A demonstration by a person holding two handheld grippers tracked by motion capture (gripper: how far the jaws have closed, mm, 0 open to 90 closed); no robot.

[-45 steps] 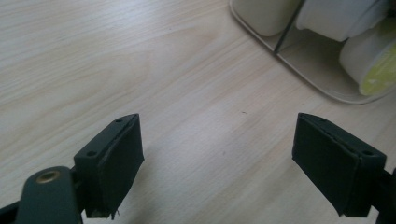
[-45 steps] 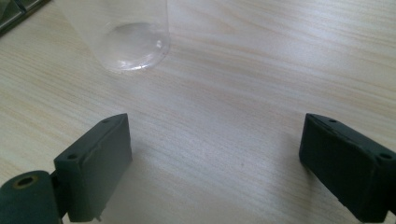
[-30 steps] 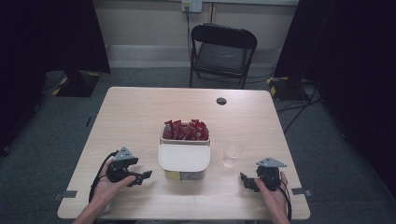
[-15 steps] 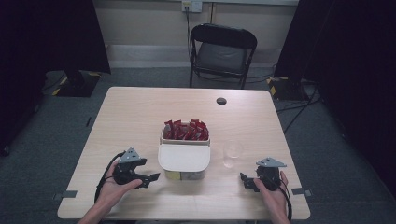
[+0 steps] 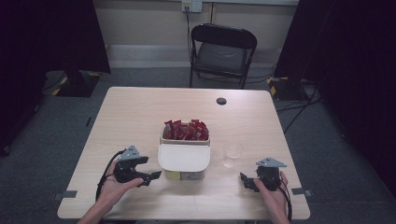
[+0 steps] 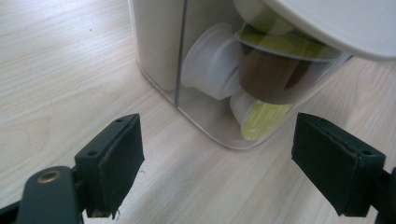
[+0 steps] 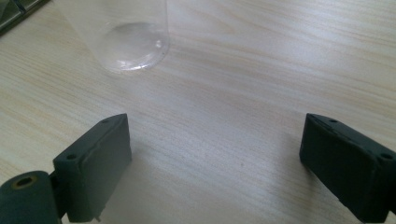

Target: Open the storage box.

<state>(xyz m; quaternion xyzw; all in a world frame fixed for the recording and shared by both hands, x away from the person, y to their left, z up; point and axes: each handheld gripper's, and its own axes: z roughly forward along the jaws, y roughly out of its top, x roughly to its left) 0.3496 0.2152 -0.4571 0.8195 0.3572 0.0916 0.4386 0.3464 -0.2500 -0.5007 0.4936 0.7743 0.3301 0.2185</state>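
- High view: the left claw (image 5: pixel 152 176) has moved in over the last second from the tabletop's (image 5: pixel 140 112) near-left area toward the box (image 5: pixel 184 161); its tips now lie just beside the box's near-left corner, at about 8 o'clock from the box.
- Left gripper view: the left claw (image 6: pixel 224 158) has its jaws spread wide and holds nothing; the box's clear corner sits between and just beyond them, with pods (image 6: pixel 261 88) visible through the wall, some with yellow-green lids.
- Judgement: the approach suggests that the box is the thing being reached for; contact has not yet been made.
- High view: a white lid (image 5: pixel 183 156) covers the near half of the box, tilted and overhanging the near wall; the far half is open and packed with red packets (image 5: pixel 186 130).
- High view: the right claw (image 5: pixel 243 181) has stayed in place at the near-right, about 4 o'clock from the box, aimed toward the cup (image 5: pixel 232 154).
- Right gripper view: the right claw (image 7: pixel 215 163) is wide open and empty; the clear cup (image 7: pixel 126 35) stands ahead at about 11 o'clock, well short of the jaws.
- Surroundings: a small dark disc (image 5: pixel 221 101) lies near the far edge at 12 o'clock; a folding chair (image 5: pixel 219 53) stands beyond.
- Obstruction, as a judgement: the overhanging lid may hinder a grip on the box wall; the cup, just right of the box, could be knocked.
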